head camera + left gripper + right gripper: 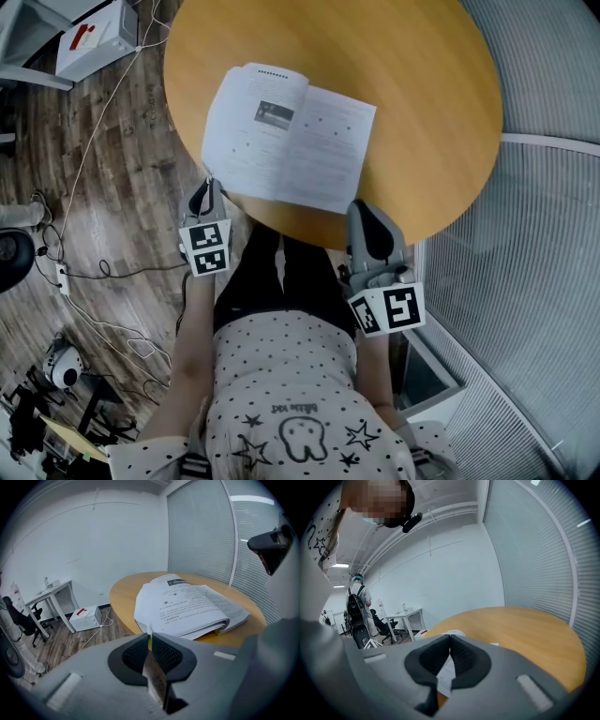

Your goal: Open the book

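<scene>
**BOOK: LYING OPEN AT THE NEAR EDGE OF THE WORKTOP**

**Item.** One book point(286, 141), a thick softback.

**Location.** It sits on the round wooden worktop point(422, 84), against the near edge and a little toward the left side. Its near-left corner reaches the rim.

**Condition.** The book is spread face up on white printed pages. The page nearer the worktop's left side has a small dark picture close to its top. In the left gripper view the leaves on one side rise in a curved, bulging stack. A yellow-green strip shows beneath them, probably the cover.

**Left tongs** point(149, 638). They are pressed almost together, leaving only a narrow slit, and the tip is right at the book's near-left corner. A greenish sliver shows at the far end of the slit. I judge it to be the book's edge seen beyond the tips and not something pinched, though I am not certain.

**Right tongs** point(450, 639). The tips meet and grip nothing. Printed paper shows through the gap below the tips and lies beyond them. In the head view these tongs sit at the book's near-right corner.

**Step in hand.** The opening looks done, so this appears to be the closing stage.

**Next move.** Both tongs should draw back off the near edge without snagging a corner. If the bulging leaves look likely to flip over, a light press near the spine should come first.
</scene>
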Tool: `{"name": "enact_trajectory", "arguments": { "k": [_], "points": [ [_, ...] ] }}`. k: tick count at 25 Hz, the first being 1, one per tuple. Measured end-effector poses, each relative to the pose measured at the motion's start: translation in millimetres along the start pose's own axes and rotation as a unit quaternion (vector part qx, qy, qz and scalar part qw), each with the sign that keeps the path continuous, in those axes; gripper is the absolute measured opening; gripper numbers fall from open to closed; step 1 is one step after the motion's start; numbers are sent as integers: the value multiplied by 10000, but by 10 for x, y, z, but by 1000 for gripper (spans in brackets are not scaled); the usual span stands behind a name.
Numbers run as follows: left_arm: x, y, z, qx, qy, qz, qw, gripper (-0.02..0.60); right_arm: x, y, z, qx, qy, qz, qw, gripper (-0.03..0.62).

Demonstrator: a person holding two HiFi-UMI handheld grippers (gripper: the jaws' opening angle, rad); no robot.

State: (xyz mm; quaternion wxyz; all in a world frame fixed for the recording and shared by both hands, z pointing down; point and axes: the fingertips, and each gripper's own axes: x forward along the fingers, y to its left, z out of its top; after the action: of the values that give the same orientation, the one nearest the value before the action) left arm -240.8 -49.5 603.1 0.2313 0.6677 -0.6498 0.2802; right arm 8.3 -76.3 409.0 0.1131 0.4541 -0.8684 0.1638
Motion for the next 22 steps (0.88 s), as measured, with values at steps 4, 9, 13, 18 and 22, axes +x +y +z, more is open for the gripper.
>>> {"name": "enact_trajectory", "arguments": {
  "k": [4,9,13,18,22],
  "points": [
    [-38,41,13,-167,-72,19,9998,76,-6,14,6,-4,14,-11,10000,3],
    [-180,132,71,-408,-223,-24,9989,146,-13,47,44,-3,0,-26,10000,5],
    [-266,211,223,-449,-517,30,9976,146,-6,50,36,-3,-1,-13,10000,3],
    [-343,211,440,-412,-761,-62,9962,139,-18,78,77,-1,-46,-11,10000,4],
    [-368,138,569,-375,-869,-199,9953,84,-55,87,118,-26,-105,-22,9999,3]
  ]
}}
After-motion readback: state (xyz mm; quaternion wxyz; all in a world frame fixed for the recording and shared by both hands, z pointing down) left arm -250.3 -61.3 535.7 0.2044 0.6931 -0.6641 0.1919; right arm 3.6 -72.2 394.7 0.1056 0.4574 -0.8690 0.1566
